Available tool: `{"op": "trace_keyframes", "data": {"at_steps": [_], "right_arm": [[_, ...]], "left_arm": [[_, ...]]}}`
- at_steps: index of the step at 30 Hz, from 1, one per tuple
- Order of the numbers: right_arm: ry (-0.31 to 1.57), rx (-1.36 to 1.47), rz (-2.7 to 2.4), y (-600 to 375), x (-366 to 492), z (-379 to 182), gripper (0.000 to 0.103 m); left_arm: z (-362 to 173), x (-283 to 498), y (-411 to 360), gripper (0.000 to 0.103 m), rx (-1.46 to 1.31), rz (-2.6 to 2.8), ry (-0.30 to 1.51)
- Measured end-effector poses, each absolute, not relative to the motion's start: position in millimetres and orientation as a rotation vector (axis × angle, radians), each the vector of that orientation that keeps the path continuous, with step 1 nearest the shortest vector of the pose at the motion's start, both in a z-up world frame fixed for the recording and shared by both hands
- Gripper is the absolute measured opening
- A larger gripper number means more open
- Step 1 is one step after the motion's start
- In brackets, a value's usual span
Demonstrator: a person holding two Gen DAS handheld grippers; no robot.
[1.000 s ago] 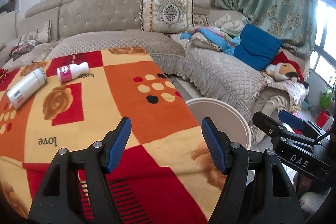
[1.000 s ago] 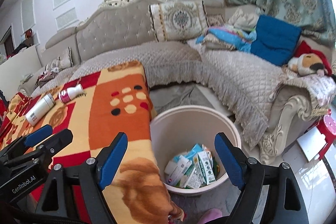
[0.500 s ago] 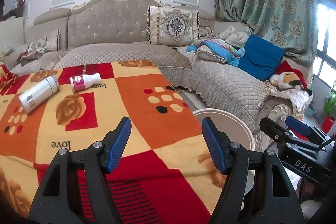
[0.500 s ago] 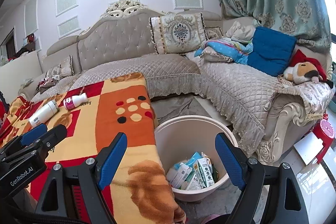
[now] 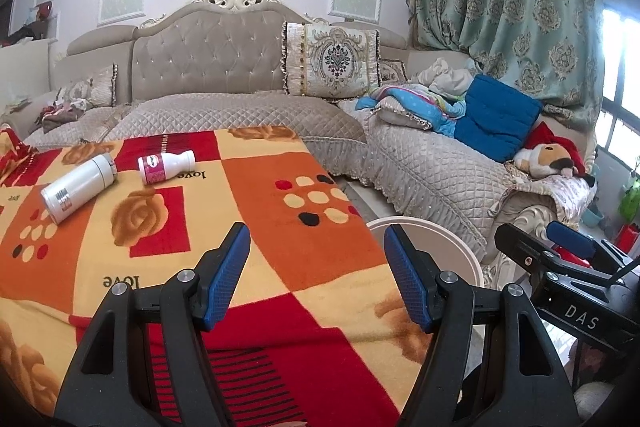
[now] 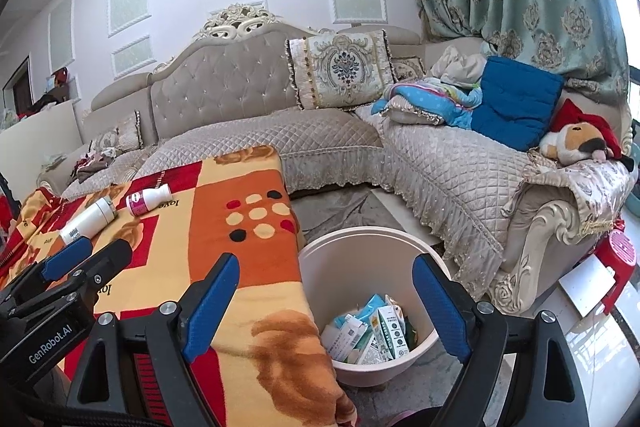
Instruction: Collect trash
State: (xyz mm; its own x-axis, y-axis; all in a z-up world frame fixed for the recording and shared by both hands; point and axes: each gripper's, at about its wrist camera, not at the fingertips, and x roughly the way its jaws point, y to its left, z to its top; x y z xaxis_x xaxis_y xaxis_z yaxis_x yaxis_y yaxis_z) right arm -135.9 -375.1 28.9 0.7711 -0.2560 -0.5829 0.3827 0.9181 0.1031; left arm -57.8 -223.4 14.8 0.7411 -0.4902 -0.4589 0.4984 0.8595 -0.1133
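We see the right gripper (image 6: 326, 301), jaws apart and empty, above the bin (image 6: 320, 259) holding cartons (image 6: 374, 333).

A big blanket (image 5: 280, 227) with red, orange and yellow squares covers the flat top. Two bottles lie on their sides on it, at the far left. The white bottle (image 5: 78, 189) is just beside the small bottle with the pink label (image 5: 166, 167). On the floor (image 6: 352, 207) next to the blanket stands a pale round bin (image 6: 360, 247) with paper packs inside.

Print on the cartons (image 6: 374, 333) in the bin (image 6: 320, 255) too small to read
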Motion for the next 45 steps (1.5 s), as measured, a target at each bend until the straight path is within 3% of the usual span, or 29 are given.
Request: {"op": "trace_keyframes", "data": {"at_steps": [45], "right_arm": [[0.599, 0.21, -0.345, -372.2, -131.4, 34.0, 0.088]], "left_arm": [[17.9, -54.5, -222.9, 0.069, 0.039, -0.543, 0.494]]}}
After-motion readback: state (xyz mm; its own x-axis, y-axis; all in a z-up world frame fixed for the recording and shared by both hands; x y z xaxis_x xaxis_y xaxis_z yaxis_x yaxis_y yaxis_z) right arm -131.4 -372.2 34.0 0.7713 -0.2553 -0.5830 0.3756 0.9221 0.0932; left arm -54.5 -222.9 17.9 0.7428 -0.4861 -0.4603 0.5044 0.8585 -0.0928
